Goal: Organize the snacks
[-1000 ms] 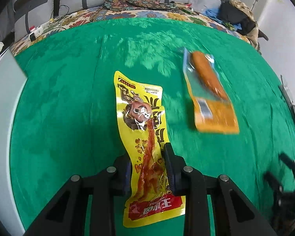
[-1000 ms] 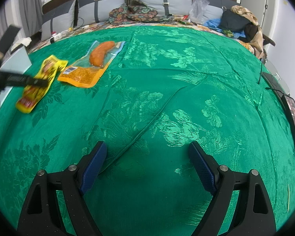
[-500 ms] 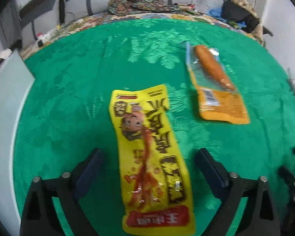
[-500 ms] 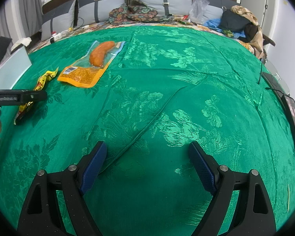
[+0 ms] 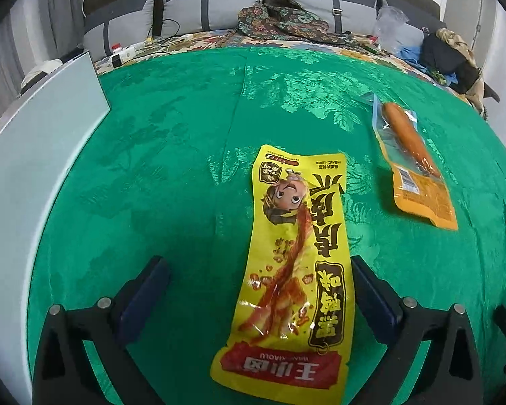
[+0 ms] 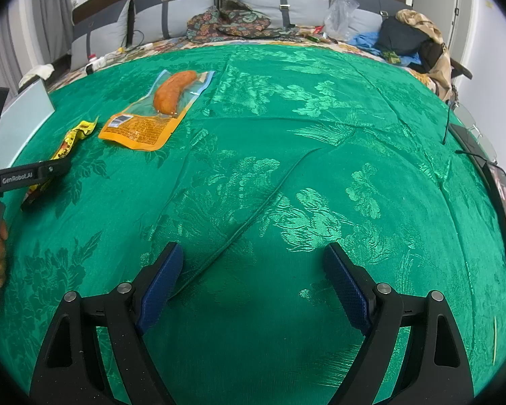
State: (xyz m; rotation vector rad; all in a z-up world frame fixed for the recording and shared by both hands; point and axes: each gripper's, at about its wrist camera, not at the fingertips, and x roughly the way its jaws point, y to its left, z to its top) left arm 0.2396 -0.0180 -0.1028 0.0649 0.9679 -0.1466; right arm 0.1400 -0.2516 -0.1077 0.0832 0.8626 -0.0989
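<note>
Two snack packets lie on the green bedspread (image 5: 151, 175) toward its left edge: the orange sausage pack (image 5: 418, 182), then the yellow strip packet (image 5: 297, 270), flat between my left gripper's (image 5: 259, 290) spread jaws, untouched. Both look light, thin and slippery, so I'd pinch across the yellow one's narrow width; my right gripper (image 6: 253, 276) hangs apart over bare cloth.

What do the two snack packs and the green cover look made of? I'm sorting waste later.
Yellow snack pack: glossy printed plastic film, judging by glare and wrinkles. Orange sausage pack: plastic pouch with a clear window showing the sausage. Green cover: woven fabric with a satin-like floral sheen, probably synthetic or silk-like.
</note>
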